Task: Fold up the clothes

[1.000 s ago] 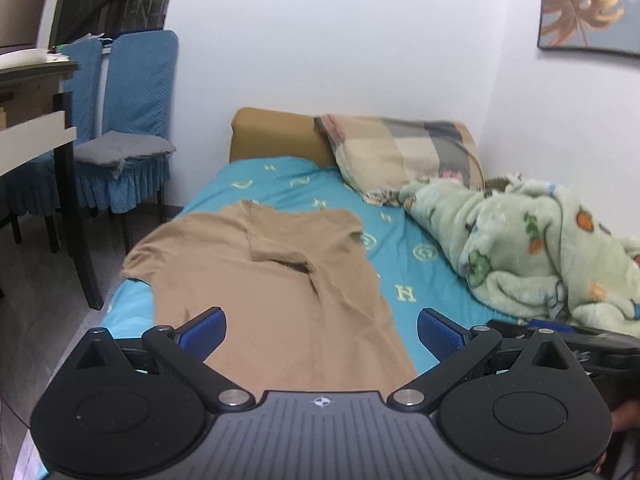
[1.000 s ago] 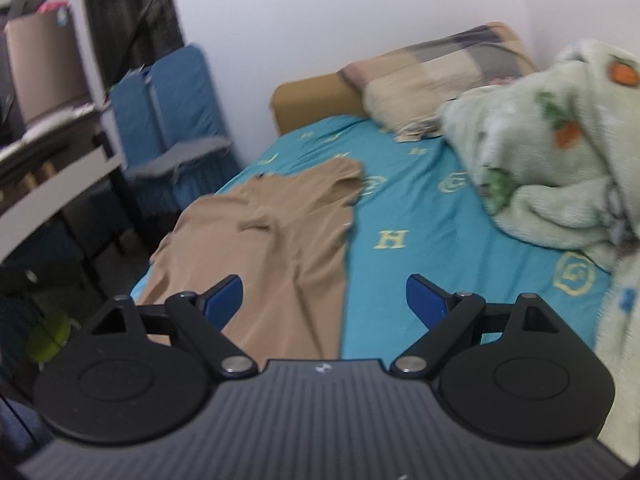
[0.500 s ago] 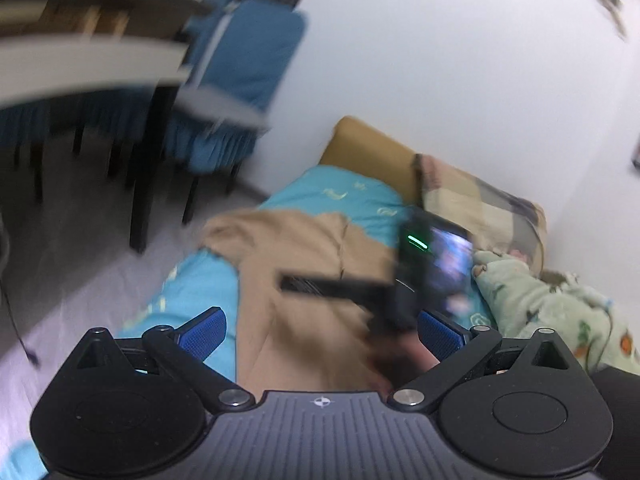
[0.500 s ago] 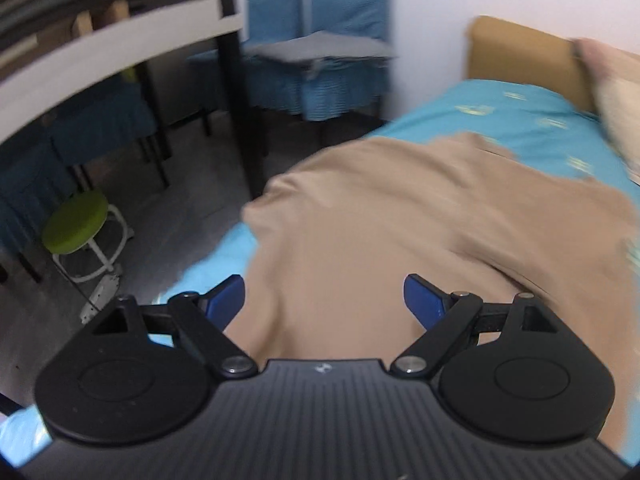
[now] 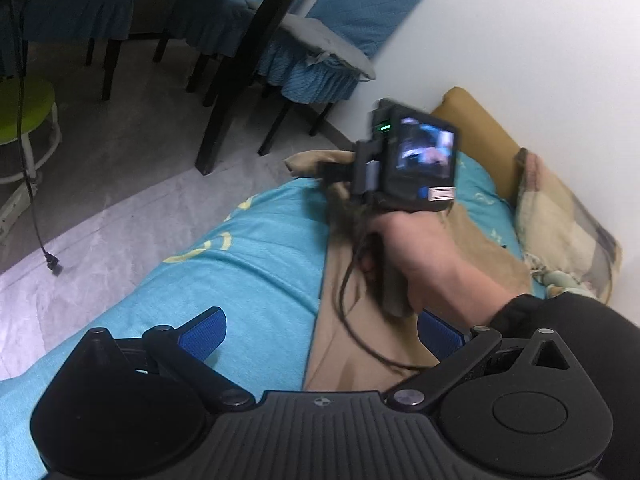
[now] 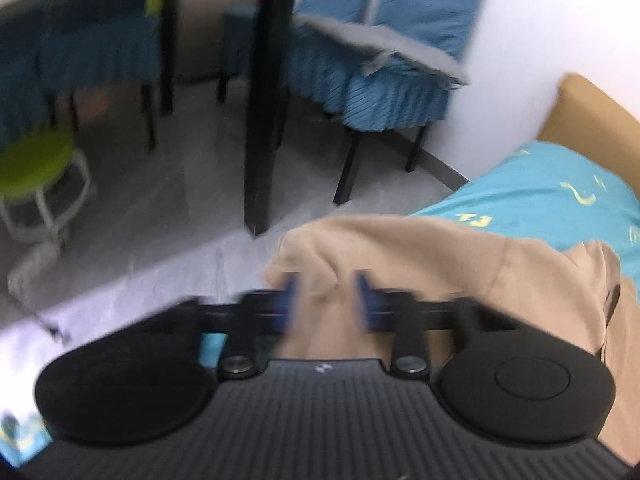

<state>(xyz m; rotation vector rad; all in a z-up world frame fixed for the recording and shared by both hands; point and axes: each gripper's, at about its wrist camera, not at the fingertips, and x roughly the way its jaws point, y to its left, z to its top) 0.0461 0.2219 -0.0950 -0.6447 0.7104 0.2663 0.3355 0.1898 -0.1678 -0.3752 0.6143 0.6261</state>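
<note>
A soft tan shirt (image 6: 420, 252) lies rumpled on the bed (image 5: 248, 256), whose teal terry cover bears yellow letter motifs. The right claw (image 6: 326, 300) is closing on a shirt corner at twelve o'clock; the left claw (image 5: 320, 330) gapes empty.

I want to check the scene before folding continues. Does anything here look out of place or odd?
Mostly no. The tan shirt lies bunched at the edge of the bed, one corner over the side. The right tool is closing on that bunch.

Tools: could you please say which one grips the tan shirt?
The right tool, jaws closing on the bunched tan shirt; the left tool stands open.
</note>
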